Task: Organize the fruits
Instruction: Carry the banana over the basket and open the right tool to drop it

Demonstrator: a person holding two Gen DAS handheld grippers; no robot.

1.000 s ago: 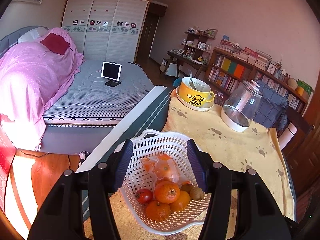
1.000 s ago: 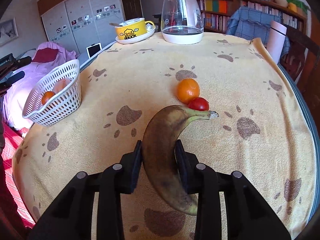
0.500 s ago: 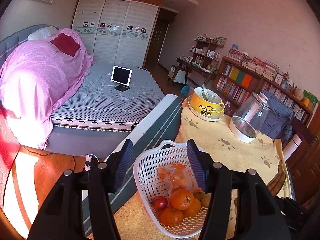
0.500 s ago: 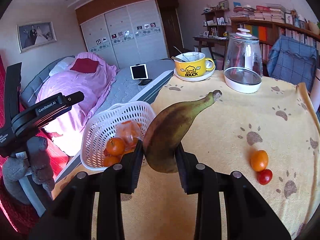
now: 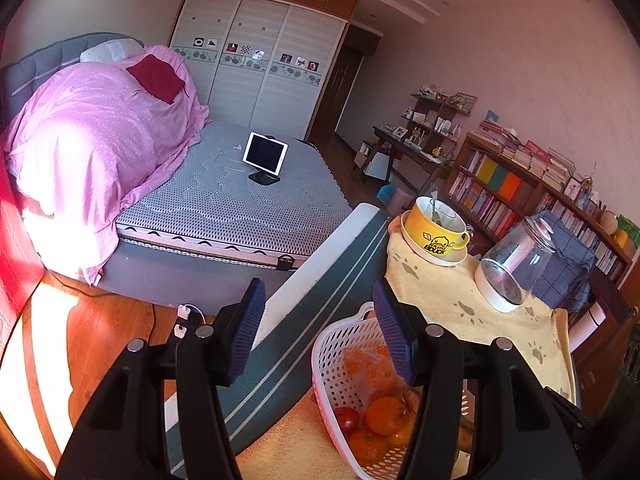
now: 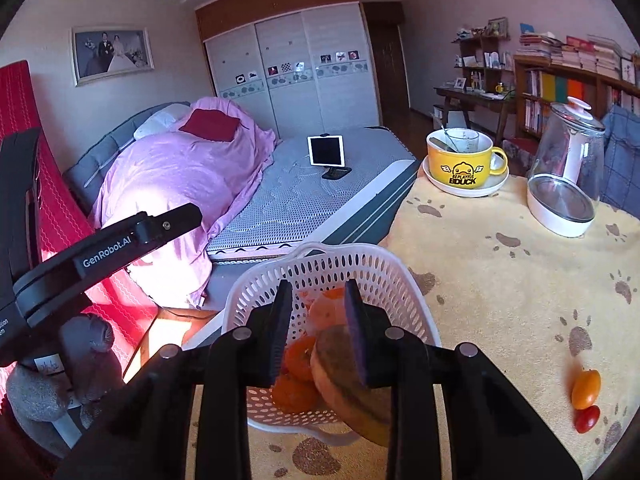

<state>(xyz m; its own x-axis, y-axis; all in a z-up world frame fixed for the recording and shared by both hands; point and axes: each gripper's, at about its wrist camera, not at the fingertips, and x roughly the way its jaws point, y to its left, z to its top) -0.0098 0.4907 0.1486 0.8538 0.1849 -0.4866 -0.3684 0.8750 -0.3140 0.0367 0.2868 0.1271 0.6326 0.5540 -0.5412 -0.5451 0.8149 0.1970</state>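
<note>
Holding the banana (image 6: 352, 392) low in the right wrist view, the right gripper (image 6: 316, 336) has its jaws parted around the fruit: the right pad lies against the banana's side, the left pad shows a gap, so I cannot tell whether the grip is firm or just being let go. The banana hangs over the near rim of the white basket (image 6: 416, 304) at lower centre, presumably so it can drop in lengthwise on top of the oranges (image 6: 298, 364) already inside, along with a bag of fruit that is too blurred to name. In the left wrist view, the left gripper (image 5: 320, 320) is spread wide and empty at lower centre, held off the basket's left side, over the table's edge, probably kept clear to leave room for the drop. A red tomato (image 5: 347, 419) lies among the oranges there. Right of the basket, at the lower right edge of the right wrist view, a loose orange (image 6: 586, 388) and a small tomato (image 6: 587, 418) touch on the paw-print tablecloth (image 6: 520, 280); these are likely next. Farther back, in the upper right, stand a yellow mug (image 6: 460, 164) on its saucer and a glass kettle (image 6: 568, 188), well apart from the fruit.
</note>
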